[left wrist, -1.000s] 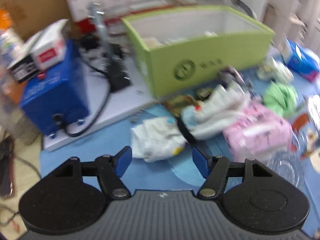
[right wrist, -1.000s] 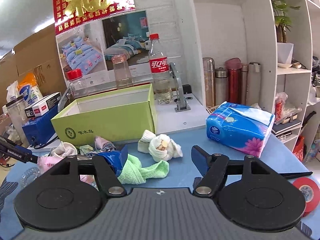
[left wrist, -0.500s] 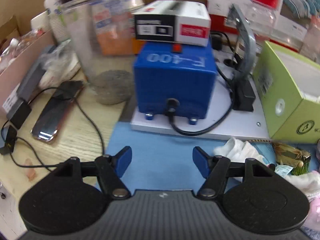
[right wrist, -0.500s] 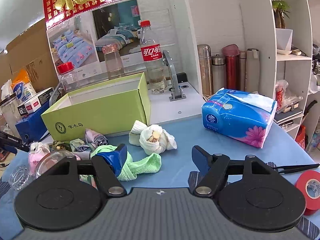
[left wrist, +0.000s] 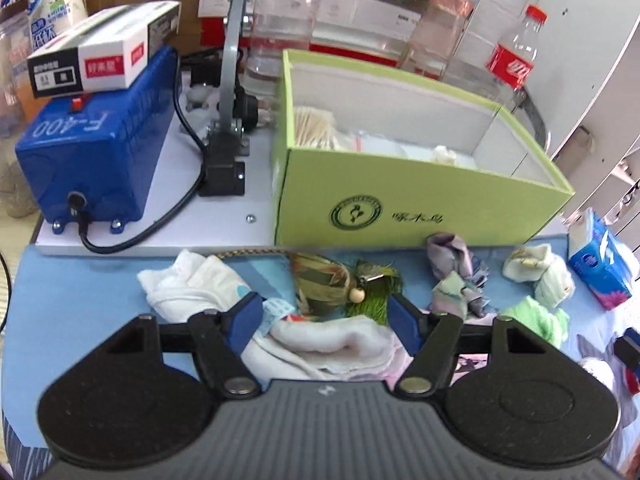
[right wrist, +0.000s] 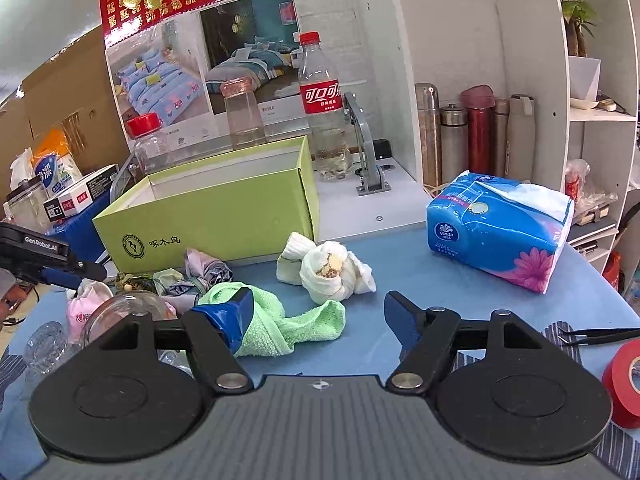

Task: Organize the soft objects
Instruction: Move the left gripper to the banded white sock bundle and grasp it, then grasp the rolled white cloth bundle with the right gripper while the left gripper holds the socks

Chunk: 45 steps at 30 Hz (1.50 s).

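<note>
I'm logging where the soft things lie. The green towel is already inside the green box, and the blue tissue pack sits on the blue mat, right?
Not quite. The right wrist view shows the green towel lying on the blue mat, in front of the green box, not inside. The blue tissue pack does sit on the mat.

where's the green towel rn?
In the right wrist view the green towel lies on the blue mat, low and left of centre, beside the right gripper's left fingertip and just in front of the knotted white cloth.

Bare blue mat [right wrist: 420, 276] lies open between the knotted white cloth [right wrist: 332, 276] and tissue pack [right wrist: 500, 232].
</note>
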Motion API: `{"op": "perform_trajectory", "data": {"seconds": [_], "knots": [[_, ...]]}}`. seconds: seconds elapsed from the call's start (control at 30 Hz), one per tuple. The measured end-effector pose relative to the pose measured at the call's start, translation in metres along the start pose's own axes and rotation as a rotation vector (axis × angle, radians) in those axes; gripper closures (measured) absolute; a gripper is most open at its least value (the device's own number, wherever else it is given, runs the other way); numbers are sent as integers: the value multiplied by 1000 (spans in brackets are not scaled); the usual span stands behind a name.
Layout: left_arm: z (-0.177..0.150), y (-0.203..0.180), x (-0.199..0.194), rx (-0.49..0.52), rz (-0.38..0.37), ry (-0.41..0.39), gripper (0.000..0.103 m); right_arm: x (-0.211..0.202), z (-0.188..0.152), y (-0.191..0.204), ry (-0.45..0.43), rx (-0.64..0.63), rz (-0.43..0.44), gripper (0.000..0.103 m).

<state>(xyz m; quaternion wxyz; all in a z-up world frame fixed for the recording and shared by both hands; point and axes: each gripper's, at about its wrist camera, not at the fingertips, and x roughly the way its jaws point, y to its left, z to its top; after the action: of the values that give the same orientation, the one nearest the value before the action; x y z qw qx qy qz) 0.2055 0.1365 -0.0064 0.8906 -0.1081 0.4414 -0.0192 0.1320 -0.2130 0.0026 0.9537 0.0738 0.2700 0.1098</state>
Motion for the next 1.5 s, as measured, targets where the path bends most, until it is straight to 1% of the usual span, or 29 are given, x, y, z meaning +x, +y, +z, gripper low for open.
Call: {"op": "perform_trajectory", "data": {"seconds": [0.07, 0.17, 0.2, 0.23, 0.27, 0.33, 0.4, 0.43, 0.5, 0.6, 0.63, 0.67, 0.7, 0.73, 0.77, 0.87, 0.97, 1.0, 1.03, 1.1, 1.17, 1.2, 1.23, 1.27, 1.33, 1.37, 1.47, 1.5], "knots": [[-4, 7, 0, 6, 37, -2, 33, -4, 1, -4, -8, 11, -8, 45], [-15, 35, -9, -20, 53, 14, 33, -6, 1, -9, -19, 25, -15, 45], [-20, 43, -11, -25, 87, 28, 32, -6, 1, -11, -21, 32, -16, 45], [-26, 53, -11, -25, 144, 44, 32, -6, 0, -11, -22, 38, -14, 45], [-32, 61, -12, -26, 169, 53, 32, -5, 0, -11, -22, 41, -8, 45], [-45, 80, -26, -75, 119, 30, 32, -3, 0, -9, -15, 33, 5, 45], [-53, 89, -42, -103, 105, -6, 32, 0, 0, -6, -5, 10, 10, 45], [-54, 87, -49, -92, 111, -35, 31, 2, 2, -4, -2, -3, 11, 45], [-52, 79, -50, -59, 106, -54, 30, 9, 6, -2, 7, -21, 14, 44], [-47, 68, -31, -57, 73, -18, 29, 23, 14, -2, 37, -41, 24, 44], [-47, 65, -22, -53, 79, -7, 29, 28, 16, -1, 53, -51, 26, 44], [-47, 62, -14, -48, 107, 5, 29, 31, 16, -1, 67, -65, 28, 44], [-49, 59, -9, -33, 139, 5, 27, 35, 17, 0, 85, -89, 25, 44], [-52, 54, -8, 8, 167, -21, 27, 38, 17, 0, 100, -115, 17, 44], [-53, 50, -7, 27, 184, -18, 26, 42, 17, 1, 115, -142, 8, 44], [-51, 48, -6, 41, 191, -12, 24, 60, 26, 2, 138, -193, -11, 44], [-49, 51, -5, 38, 192, -8, 21, 91, 36, 7, 166, -235, 16, 44], [-49, 52, -4, 42, 196, -8, 16, 101, 37, 10, 181, -248, 13, 44], [-50, 52, -2, 45, 204, 0, 7, 113, 37, 13, 205, -273, 5, 44], [-52, 52, 1, 55, 213, -12, 7, 130, 34, 17, 242, -311, -5, 44], [-54, 54, 0, 58, 208, -23, 7, 141, 27, 16, 282, -326, -14, 44], [-54, 54, 0, 61, 206, -28, 7, 140, 26, 11, 258, -290, 5, 43], [-55, 54, 0, 65, 205, -34, 7, 142, 25, 5, 264, -248, 18, 42], [-55, 54, 0, 63, 205, -36, 7, 141, 24, -2, 238, -206, 31, 41], [-54, 54, 1, 68, 205, -36, 7, 137, 18, -2, 207, -243, 24, 41], [-54, 54, 1, 66, 203, -42, 7, 136, 17, -2, 200, -237, 22, 41], [-57, 53, 1, 76, 199, -57, 7, 136, 18, 0, 208, -234, 14, 40], [-57, 53, 0, 73, 196, -61, 14, 136, 19, -1, 213, -234, 19, 40]]}}
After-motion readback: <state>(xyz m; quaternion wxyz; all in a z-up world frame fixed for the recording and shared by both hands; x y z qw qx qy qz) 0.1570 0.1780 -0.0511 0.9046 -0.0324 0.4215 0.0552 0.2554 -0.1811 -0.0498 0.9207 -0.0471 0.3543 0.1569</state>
